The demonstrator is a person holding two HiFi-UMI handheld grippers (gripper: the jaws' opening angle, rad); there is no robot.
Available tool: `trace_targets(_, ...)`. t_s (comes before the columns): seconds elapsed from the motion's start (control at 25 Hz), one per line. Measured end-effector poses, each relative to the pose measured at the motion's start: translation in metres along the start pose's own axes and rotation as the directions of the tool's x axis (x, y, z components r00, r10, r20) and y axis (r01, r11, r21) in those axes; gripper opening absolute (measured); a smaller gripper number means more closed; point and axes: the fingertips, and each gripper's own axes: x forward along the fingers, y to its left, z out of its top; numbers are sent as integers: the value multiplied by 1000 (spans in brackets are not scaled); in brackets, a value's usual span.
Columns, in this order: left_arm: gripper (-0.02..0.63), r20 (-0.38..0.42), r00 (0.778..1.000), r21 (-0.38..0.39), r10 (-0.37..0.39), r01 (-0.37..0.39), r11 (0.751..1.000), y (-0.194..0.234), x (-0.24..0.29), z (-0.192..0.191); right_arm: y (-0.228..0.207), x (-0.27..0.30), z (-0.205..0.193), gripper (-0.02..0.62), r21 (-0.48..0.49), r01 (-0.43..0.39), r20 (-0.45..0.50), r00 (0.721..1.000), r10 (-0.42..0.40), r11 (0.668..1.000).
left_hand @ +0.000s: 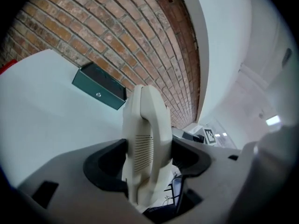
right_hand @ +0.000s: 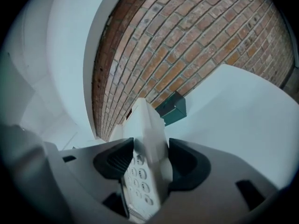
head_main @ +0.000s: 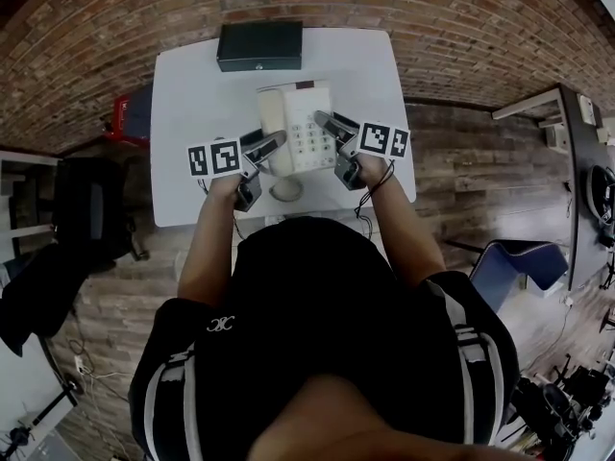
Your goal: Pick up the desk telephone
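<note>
The left hand-held gripper (left_hand: 145, 158) is clenched on the handset (left_hand: 144, 125), which lies on the left side of the phone (head_main: 301, 131). The right hand-held gripper (right_hand: 147, 158) is clenched on the phone's right edge, just beside the keypad (right_hand: 138, 176). The phone is thus held from both sides, over the near middle of the white bench (head_main: 192, 94). A dark box (head_main: 259, 45) stands at the far edge, near the brick wall (head_main: 106, 8). The grasp looks complete to me. I cannot tell whether the phone is already off the bench, so the lift may remain.
</note>
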Motion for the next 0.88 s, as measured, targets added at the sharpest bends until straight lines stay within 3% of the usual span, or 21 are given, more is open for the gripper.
trace_targets(0.56, 305, 209, 975, 154, -75, 42, 987, -82, -37, 72, 93, -40, 83, 215, -190, -1, 167, 985, 34, 982)
trace_targets(0.72, 305, 239, 966, 188, -98, 53, 981, -96, -44, 80, 107, -48, 91, 215, -217, -7, 192, 980, 50, 976)
trace_targets(0.88, 304, 223, 971, 206, -85, 39, 978, -96, -44, 77, 105, -49, 88, 215, -205, -13, 188, 981, 53, 979)
